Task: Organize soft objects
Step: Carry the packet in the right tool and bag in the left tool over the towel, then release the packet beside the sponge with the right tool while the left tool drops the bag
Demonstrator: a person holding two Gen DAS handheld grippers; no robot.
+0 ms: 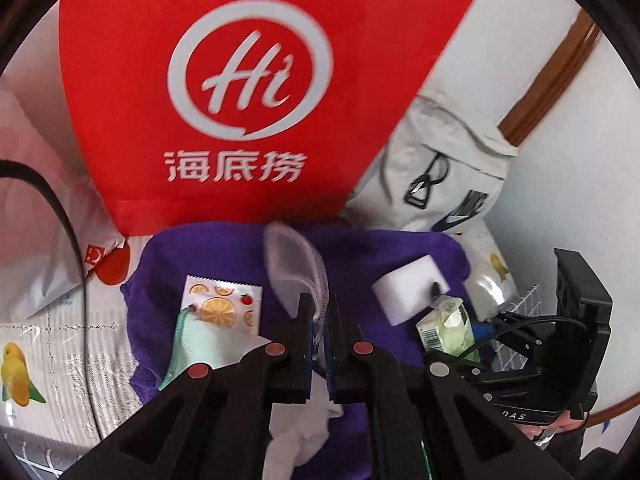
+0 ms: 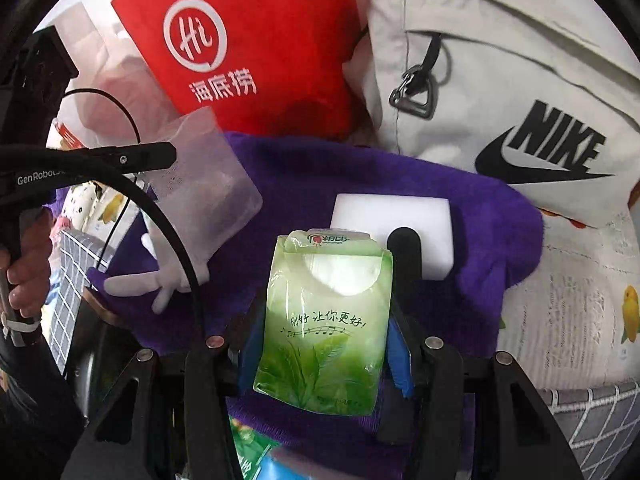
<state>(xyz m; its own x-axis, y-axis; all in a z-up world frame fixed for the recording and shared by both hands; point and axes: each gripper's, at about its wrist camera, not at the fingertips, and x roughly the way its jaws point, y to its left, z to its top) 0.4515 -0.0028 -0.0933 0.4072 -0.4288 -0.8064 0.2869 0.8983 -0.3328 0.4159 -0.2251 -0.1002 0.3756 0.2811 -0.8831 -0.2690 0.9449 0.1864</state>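
Note:
My left gripper (image 1: 320,320) is shut on a clear zip pouch (image 1: 296,268) with something white inside, held over the purple towel (image 1: 224,252). The pouch also shows in the right wrist view (image 2: 204,184). My right gripper (image 2: 324,320) is shut on a green tissue pack (image 2: 324,328), held above the purple towel (image 2: 320,176); the pack also shows in the left wrist view (image 1: 444,328). A white sponge block (image 1: 404,292) lies on the towel, just beyond the tissue pack (image 2: 392,216). A fruit-print cloth (image 1: 224,308) lies on the towel's left part.
A red Haidilao bag (image 1: 240,92) stands behind the towel, with a grey Nike bag (image 2: 500,92) to its right. A white sock (image 1: 300,440) lies under my left gripper. Lemon-print bedding (image 2: 580,300) surrounds the towel.

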